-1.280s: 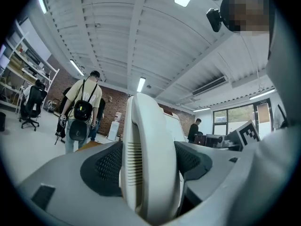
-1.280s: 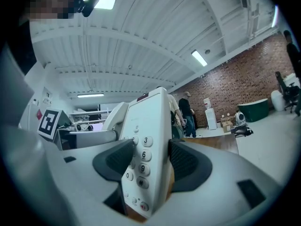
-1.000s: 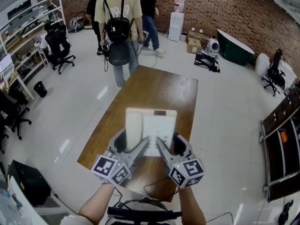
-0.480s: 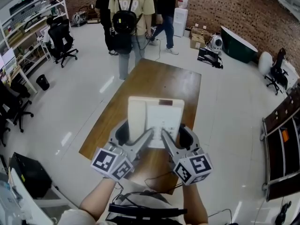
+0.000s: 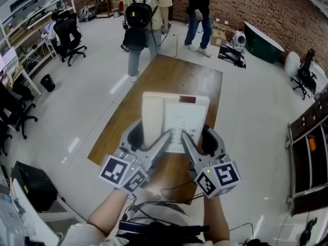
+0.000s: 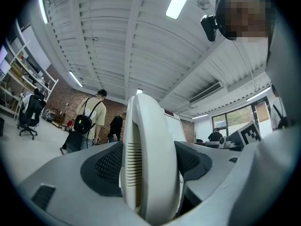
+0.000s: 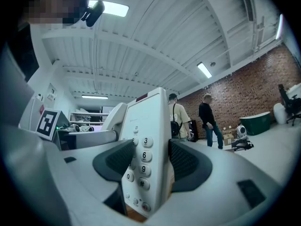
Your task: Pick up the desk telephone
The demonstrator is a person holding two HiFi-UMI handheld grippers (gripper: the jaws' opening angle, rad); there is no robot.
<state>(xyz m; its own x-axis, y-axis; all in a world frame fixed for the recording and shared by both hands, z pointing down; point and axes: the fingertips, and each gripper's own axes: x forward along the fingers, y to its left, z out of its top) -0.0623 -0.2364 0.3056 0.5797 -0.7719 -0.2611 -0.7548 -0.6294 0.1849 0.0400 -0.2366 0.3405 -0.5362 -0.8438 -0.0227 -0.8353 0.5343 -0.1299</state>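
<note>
The cream-white plastic desk telephone point(image 5: 177, 119) lies straight ahead of both grippers and between them. Its long axis runs away from the person, in line with the way the jaws point. The left gripper point(image 5: 149, 143) is clamped on the near left edge, with the pale curved handset point(image 6: 150, 145) pinched edge-on between its dark ribbed pads. The right gripper point(image 5: 197, 143) is clamped on the near right edge, one pad on the face beside the round number keys point(image 7: 141, 159) and the other on the underside. Both sets of jaws stand wide, spread by the thickness of the body they hold.

Neither hand is nearer; they bite at the same depth, side by side. Most of the telephone reaches beyond the pads, over the brown wooden table point(image 5: 174, 81), and it appears to hang clear of the top. Its weight therefore probably sits ahead of the grips, so the far end will tend to dip unless both hands rise evenly.
</note>
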